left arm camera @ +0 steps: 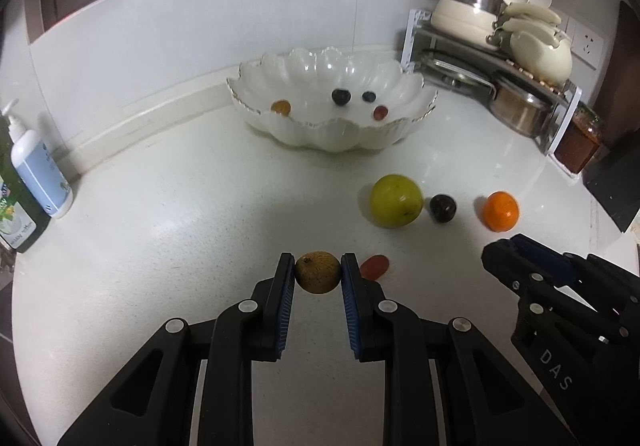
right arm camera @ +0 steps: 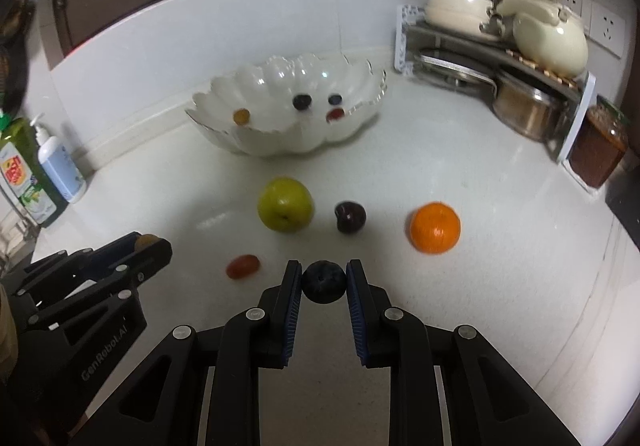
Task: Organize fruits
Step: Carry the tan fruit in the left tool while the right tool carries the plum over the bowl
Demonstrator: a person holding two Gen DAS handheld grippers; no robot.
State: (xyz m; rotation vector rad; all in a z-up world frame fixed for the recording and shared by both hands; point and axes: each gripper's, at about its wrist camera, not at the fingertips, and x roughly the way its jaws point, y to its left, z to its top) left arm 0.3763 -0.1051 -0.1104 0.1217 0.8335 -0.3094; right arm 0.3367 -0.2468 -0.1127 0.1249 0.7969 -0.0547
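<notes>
Clearly, "GenRobot.AI" marks the left gripper (left arm camera: 318, 272), its ribbed blue fingers pinching a rough brown fruit (left arm camera: 318, 272); "DAS" marks the right gripper (right arm camera: 323, 282), clamping a smooth dark plum (right arm camera: 323, 281).

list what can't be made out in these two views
- Left wrist view: the red cherry tomato is partly hidden behind the left hand-held gripper finger.
- Right wrist view: the brown fruit shows only as a sliver past the left gripper's finger.
- Both views: the small fruits in the white bowl are too small to name.
</notes>
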